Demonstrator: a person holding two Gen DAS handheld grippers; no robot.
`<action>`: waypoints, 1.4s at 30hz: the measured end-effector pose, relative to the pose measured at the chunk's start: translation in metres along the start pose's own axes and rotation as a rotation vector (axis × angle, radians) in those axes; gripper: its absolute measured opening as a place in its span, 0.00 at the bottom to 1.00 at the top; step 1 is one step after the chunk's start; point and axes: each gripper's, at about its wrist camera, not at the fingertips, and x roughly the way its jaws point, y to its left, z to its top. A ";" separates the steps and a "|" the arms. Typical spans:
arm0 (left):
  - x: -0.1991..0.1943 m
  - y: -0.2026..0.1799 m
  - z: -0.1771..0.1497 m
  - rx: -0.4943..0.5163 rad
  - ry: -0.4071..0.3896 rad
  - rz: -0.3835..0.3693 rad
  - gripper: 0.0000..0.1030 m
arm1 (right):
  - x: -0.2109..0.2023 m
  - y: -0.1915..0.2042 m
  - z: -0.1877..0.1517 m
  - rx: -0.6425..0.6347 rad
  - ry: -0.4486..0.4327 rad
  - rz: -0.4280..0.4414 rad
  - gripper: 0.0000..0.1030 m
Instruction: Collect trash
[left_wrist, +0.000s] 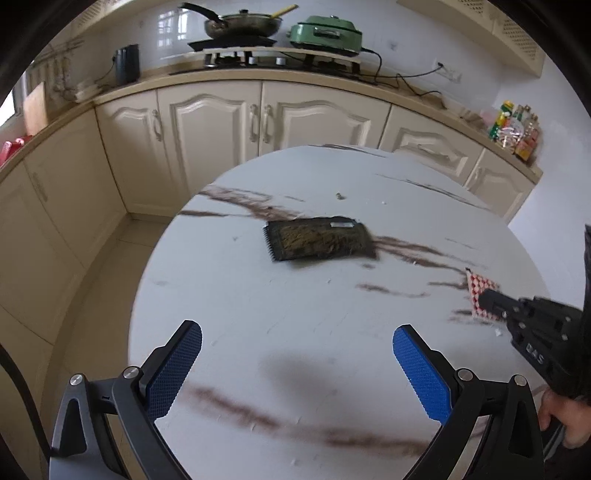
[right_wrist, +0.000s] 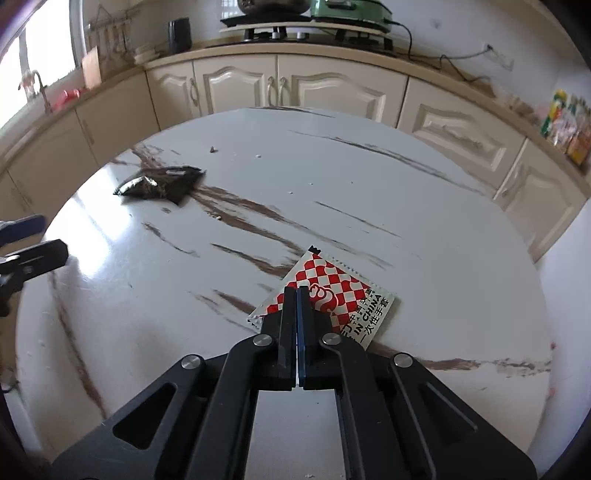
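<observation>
The black packet (left_wrist: 319, 238) holds brownish matter and lies flat on the desk (left_wrist: 295, 314), ahead of the left hand-held gripper (left_wrist: 297, 350), well apart. That gripper's jaws are spread wide, holding nothing. The right hand-held gripper (right_wrist: 298, 291) is clamped on the checkered packet (right_wrist: 332, 299), which lies at the desk's right side. Cream cabinets (left_wrist: 214, 122) stand behind.

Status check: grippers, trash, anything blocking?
Right gripper shut on checkered packet. Left gripper open, empty, over table. Dark packet uncollected. Nothing blocking.
</observation>
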 end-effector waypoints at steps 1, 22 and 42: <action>0.003 -0.001 0.005 0.004 -0.001 0.010 0.99 | -0.001 -0.003 -0.001 0.004 -0.001 0.019 0.01; 0.115 -0.039 0.071 0.276 0.048 0.001 1.00 | -0.029 -0.033 -0.002 0.131 -0.090 0.088 0.47; 0.090 -0.031 0.053 0.274 0.047 -0.119 0.21 | -0.017 -0.029 -0.002 0.189 -0.005 0.031 0.86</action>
